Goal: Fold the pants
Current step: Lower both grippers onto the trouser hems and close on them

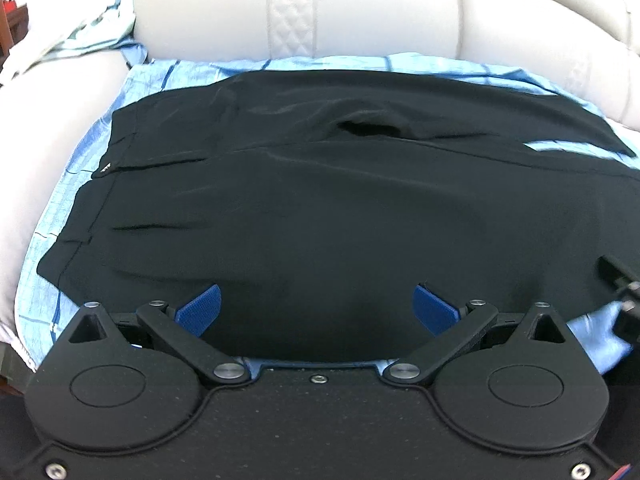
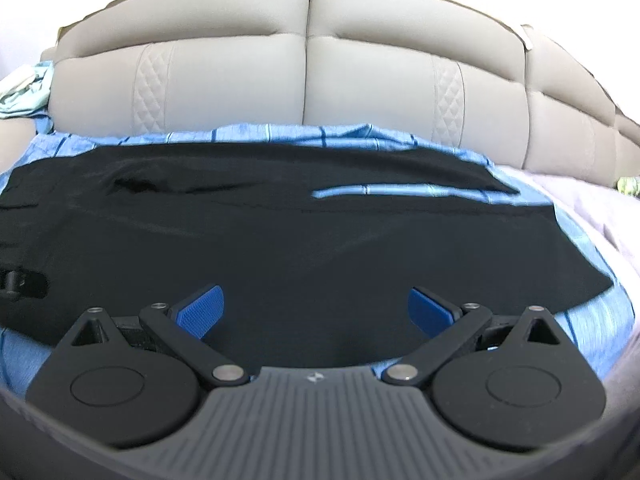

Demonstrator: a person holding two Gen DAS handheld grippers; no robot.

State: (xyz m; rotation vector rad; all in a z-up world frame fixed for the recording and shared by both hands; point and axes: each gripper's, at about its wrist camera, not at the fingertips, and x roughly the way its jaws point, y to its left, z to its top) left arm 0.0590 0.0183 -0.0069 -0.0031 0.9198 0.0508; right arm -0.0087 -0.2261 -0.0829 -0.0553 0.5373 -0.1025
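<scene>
1. We read no words anywhere; the only marks are a small pale emblem on the ribbed grey body of the right gripper (image 2: 317,307) and a tiny white tag or fastener (image 1: 106,167) at the waistband edge of the pants, too small to read.
2. The black, smooth-fabric pants (image 1: 320,208) lie spread flat across a light blue striped sheet (image 1: 52,216), waistband to the left and legs running to the right.
3. Our left gripper (image 1: 318,307) hangs low over the near edge of the pants, its blue ridged pads (image 1: 200,309) spread wide with nothing between them.
4. The right gripper's blue pads (image 2: 202,309) likewise stand far apart over the black cloth, pinching nothing.
5. Only the left wrist view shows the waistband, a dark gaping fold (image 1: 366,128) near the crotch, and a crumpled pale green and white cloth (image 1: 86,26) at the far left.
6. Only the right wrist view shows the leg ends (image 2: 532,232) and a blue sliver of sheet (image 2: 400,192) between the two legs.
7. Each view catches a black part of the other gripper at its edge.
8. Behind the sheet rises a cream padded headboard (image 2: 308,64) with quilted diamond panels.
</scene>
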